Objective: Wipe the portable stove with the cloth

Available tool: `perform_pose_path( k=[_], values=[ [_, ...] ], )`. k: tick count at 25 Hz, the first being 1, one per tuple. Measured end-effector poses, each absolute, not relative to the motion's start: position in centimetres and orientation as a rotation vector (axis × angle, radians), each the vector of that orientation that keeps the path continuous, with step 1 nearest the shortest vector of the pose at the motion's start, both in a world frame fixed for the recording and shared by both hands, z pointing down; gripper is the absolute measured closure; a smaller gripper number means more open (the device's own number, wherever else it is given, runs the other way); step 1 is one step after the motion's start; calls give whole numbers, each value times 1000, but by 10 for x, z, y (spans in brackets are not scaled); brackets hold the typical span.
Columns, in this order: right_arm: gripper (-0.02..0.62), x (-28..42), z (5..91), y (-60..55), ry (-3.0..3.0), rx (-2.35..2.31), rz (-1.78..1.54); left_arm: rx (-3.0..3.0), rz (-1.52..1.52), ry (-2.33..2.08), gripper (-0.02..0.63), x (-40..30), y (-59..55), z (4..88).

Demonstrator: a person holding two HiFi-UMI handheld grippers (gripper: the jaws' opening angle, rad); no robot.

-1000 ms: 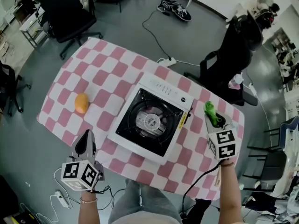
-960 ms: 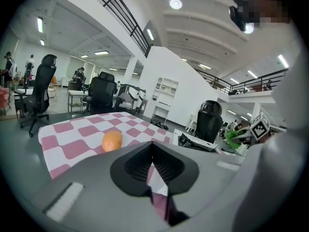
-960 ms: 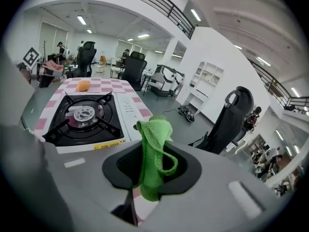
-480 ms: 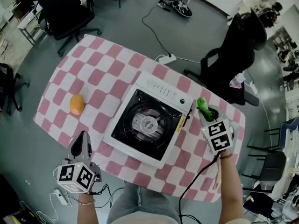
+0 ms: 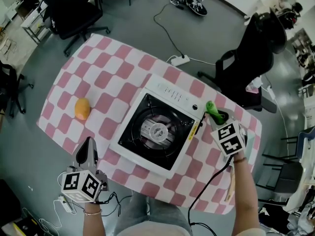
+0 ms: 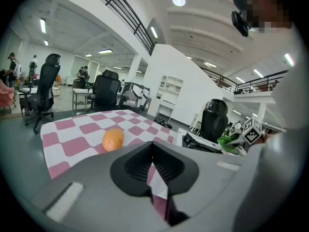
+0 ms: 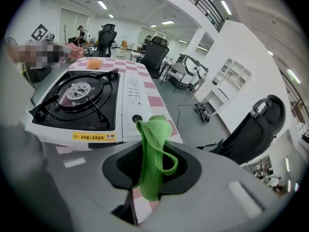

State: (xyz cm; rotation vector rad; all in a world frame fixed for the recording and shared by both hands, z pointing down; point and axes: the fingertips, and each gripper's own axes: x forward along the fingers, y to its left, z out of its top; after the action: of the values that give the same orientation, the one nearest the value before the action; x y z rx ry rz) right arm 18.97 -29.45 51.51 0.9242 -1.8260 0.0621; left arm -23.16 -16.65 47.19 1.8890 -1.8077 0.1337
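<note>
The white portable stove (image 5: 160, 127) with a black burner top sits in the middle of the pink-checked table (image 5: 98, 82); it also fills the left of the right gripper view (image 7: 82, 100). My right gripper (image 5: 215, 113) hovers at the stove's right edge, next to its control knob, shut on a green cloth (image 5: 213, 109) that folds out past the jaws (image 7: 152, 153). My left gripper (image 5: 86, 151) hangs at the table's near left edge, jaws shut with nothing between them (image 6: 153, 166).
An orange fruit (image 5: 81, 108) lies on the table left of the stove (image 6: 113, 139). Black office chairs (image 5: 246, 63) stand around the table, and a power strip with a cable (image 5: 178, 60) lies on the floor beyond it.
My right gripper has carried the green cloth left and away from me, up to the stove's right edge. The left gripper has stayed about where it was.
</note>
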Motion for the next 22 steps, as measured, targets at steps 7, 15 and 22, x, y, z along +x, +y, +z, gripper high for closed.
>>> perform_pose_path(
  k=[7, 15, 22],
  values=[
    [520, 188, 525, -299, -1799, 862, 56, 1884, 132, -1819, 604, -230, -168, 474],
    [520, 187, 533, -299, -1777, 813, 50, 1877, 127, -1826, 604, -226, -166, 473],
    [520, 184, 535, -295, -1777, 812, 57, 1857, 127, -1822, 605, -225, -158, 475]
  ],
)
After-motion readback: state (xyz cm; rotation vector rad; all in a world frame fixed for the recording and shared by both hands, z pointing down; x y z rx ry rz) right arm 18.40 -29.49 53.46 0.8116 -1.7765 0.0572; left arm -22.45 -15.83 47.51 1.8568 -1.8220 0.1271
